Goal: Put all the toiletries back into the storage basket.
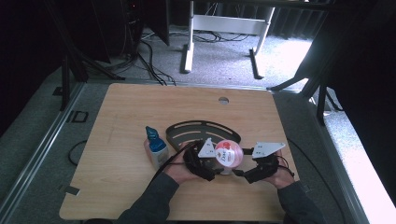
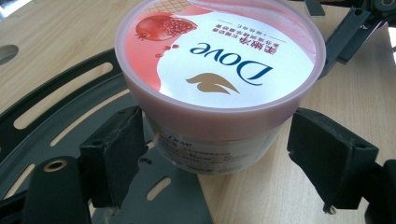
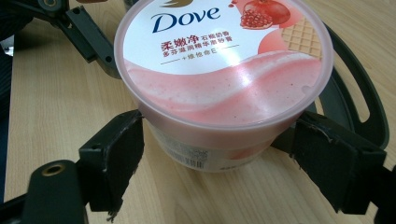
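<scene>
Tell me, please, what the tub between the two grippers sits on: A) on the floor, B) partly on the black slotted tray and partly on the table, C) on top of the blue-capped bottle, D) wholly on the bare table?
B: in the left gripper view the tub has its base over the edge of the black slotted tray on one side and over the wooden table on the other.

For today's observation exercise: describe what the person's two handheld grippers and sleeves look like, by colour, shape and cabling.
Both the left gripper and the right gripper are black, each topped by a grey three-cornered plate with small dark dots. Each has two flat black jaws with worn, frayed pad edges and a brass-ringed screw hole at the base. A black cable trails from each. The sleeves are dark grey.
</scene>
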